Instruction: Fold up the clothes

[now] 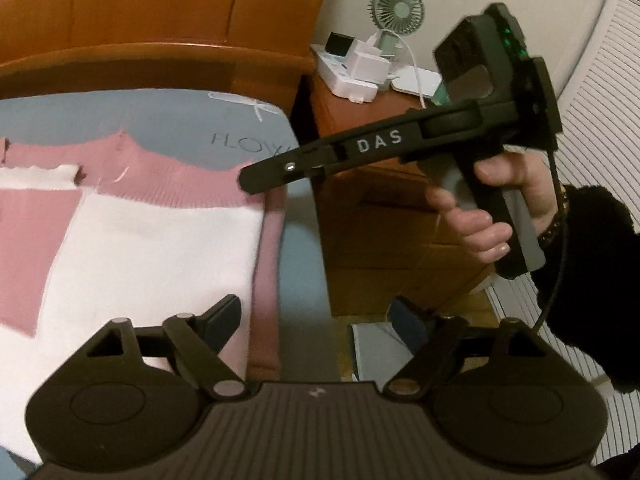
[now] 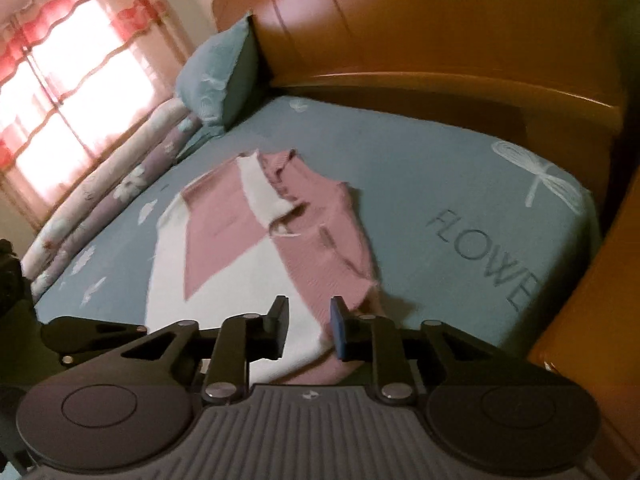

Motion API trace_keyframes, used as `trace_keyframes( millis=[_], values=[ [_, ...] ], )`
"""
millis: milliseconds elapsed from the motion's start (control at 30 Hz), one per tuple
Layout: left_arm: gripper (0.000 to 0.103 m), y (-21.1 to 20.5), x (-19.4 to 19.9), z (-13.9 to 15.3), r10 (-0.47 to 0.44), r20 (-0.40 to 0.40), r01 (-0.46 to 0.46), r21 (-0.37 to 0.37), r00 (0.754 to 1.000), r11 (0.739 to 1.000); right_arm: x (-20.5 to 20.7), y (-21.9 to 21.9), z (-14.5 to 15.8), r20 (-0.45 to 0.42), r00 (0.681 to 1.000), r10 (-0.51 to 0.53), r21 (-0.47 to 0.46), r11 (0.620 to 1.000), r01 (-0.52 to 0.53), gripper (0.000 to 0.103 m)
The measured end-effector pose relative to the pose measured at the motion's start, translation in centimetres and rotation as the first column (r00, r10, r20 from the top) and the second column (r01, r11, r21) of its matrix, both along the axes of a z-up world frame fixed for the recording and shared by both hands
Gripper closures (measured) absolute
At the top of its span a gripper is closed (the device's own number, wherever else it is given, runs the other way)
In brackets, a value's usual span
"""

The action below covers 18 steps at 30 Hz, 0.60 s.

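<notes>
Below both empty grippers, left (image 1: pixel 316 320) wide, right (image 2: pixel 308 328) narrow, lies the sweater (image 2: pixel 280 248).

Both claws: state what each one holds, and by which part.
Nothing is held. The left claw is open and the right claw also gapes empty above the sweater.

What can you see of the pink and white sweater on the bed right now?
The sweater is a knit, white in the body with dusty pink panels and a ribbed pink neckline. It lies mostly flat on the blue-grey bedsheet, near the corner printed "FLOWE", with its pink edge along the bed's side. The pink top part is rumpled, partly folded over. Neither the left tongs nor the right tongs visibly grip it; nothing else rests on it.
</notes>
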<state>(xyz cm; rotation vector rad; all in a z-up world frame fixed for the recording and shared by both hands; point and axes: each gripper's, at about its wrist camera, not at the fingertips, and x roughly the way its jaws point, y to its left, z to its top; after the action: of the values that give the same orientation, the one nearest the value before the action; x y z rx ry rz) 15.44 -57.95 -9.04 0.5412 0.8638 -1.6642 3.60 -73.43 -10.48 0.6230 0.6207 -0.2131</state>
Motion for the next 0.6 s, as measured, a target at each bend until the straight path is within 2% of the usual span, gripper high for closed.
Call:
trace_keyframes(
  millis=[67,133,200,333,433,533,600],
  values=[
    [0.021,-0.6,-0.1,-1.1,0.021,0.004,-0.021,0.045,1.000,0.999,0.5,-0.2,-0.3,-0.040,0.999,0.004,-0.014,1.000,-0.004,0.076],
    [0.021,-0.7,-0.3,-1.9,0.045,0.039,-0.047,0.056,0.998,0.997,0.9,-0.6,-1.1,-0.105,0.994,0.006,-0.035,0.999,-0.009,0.081],
    [0.021,-0.7,-0.3,-1.7,0.060,0.030,-0.062,0.061,0.998,0.996,0.9,-0.5,-0.4,-0.124,0.992,-0.001,-0.056,0.998,-0.006,0.081],
    [0.021,-1.0,-0.1,-0.6,0.105,0.011,-0.105,0.073,0.994,0.992,0.3,-0.2,2.2,-0.155,0.988,-0.007,-0.146,0.989,-0.016,0.068],
    [0.021,-0.9,-0.4,0.0,0.123,0.000,-0.123,0.050,0.992,0.991,-0.3,0.2,4.4,-0.178,0.984,-0.012,-0.225,0.974,-0.029,0.068],
    [0.021,-0.5,-1.1,-0.4,0.145,0.008,-0.145,0.047,0.989,0.988,-0.6,0.5,5.9,-0.144,0.989,0.038,-0.225,0.972,-0.070,0.068],
    [0.021,-0.3,-1.5,-1.3,0.160,0.012,-0.160,0.054,0.987,0.986,-0.2,0.9,5.5,-0.137,0.987,0.087,-0.193,0.975,-0.113,0.068]
  ],
)
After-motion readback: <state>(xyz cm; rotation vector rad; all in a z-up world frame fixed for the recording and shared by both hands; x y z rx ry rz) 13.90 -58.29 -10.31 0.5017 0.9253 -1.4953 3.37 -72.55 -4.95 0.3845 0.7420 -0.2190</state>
